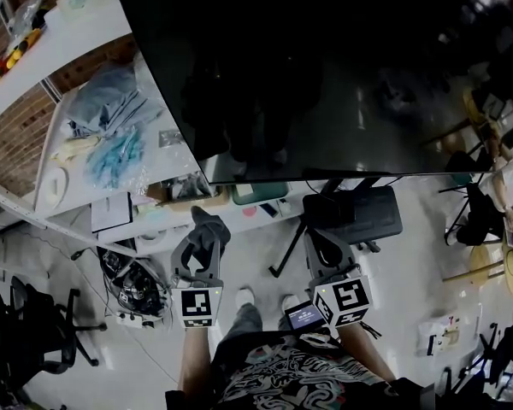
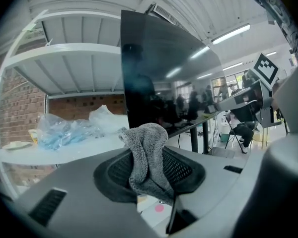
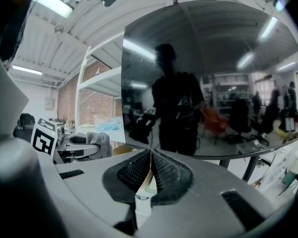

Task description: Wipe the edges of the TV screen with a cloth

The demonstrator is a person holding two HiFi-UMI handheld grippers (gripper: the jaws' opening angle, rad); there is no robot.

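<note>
The big dark TV screen (image 1: 325, 67) fills the upper middle of the head view, its bottom edge a little beyond both grippers. My left gripper (image 1: 207, 244) is shut on a grey fluffy cloth (image 1: 210, 226), held below the screen's lower left corner. In the left gripper view the cloth (image 2: 148, 138) bunches up between the jaws, and the TV's left edge (image 2: 123, 73) rises just behind it. My right gripper (image 1: 327, 250) is shut and empty, under the screen's lower edge. In the right gripper view its tips (image 3: 150, 152) meet before the glossy screen (image 3: 213, 83).
White shelving (image 1: 77, 32) with plastic bags (image 1: 111, 135) stands left of the TV. A low ledge with small items (image 1: 239, 196) runs under the screen. A black TV stand base (image 1: 359, 216) sits beside my right gripper. Cables (image 1: 132, 289) and an office chair (image 1: 26, 331) lie lower left.
</note>
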